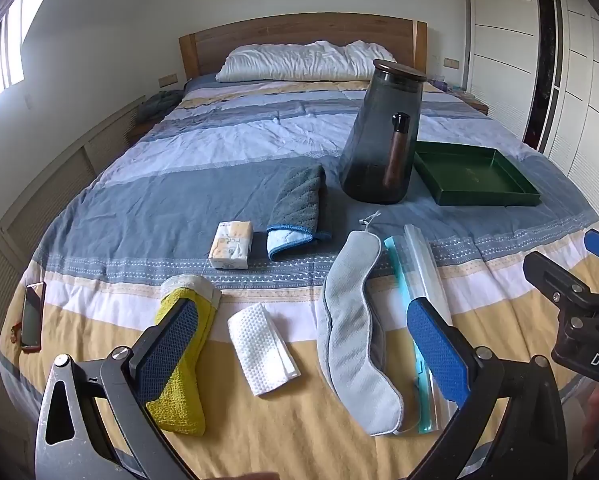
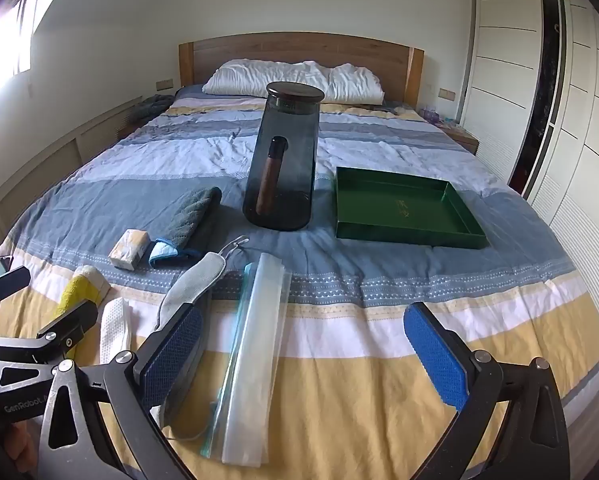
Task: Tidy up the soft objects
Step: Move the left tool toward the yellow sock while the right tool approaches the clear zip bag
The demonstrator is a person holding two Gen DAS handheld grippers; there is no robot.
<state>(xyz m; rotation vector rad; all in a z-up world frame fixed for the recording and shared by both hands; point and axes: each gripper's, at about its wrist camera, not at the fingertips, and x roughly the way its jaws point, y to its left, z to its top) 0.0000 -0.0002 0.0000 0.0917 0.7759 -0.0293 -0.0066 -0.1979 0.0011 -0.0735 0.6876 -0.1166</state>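
Soft items lie on the striped bed near its foot: a yellow cloth (image 1: 179, 380), a white folded wipe (image 1: 261, 348), a grey eye mask (image 1: 351, 328), a tissue pack (image 1: 231, 245), a blue-edged cloth (image 1: 289, 240) and a grey towel (image 1: 299, 196). My left gripper (image 1: 303, 348) hangs open above the wipe and the mask, its left pad over the yellow cloth. My right gripper (image 2: 305, 352) is open over a clear zip bag (image 2: 255, 340), with the eye mask (image 2: 195, 284) under its left pad. Neither holds anything.
A dark glass jar (image 2: 285, 164) with a wooden-handled item inside stands mid-bed. A green tray (image 2: 403, 208) lies to its right. A phone (image 1: 33, 316) rests at the left edge. White pillows (image 2: 291, 80) and a headboard are at the far end, wardrobes on the right.
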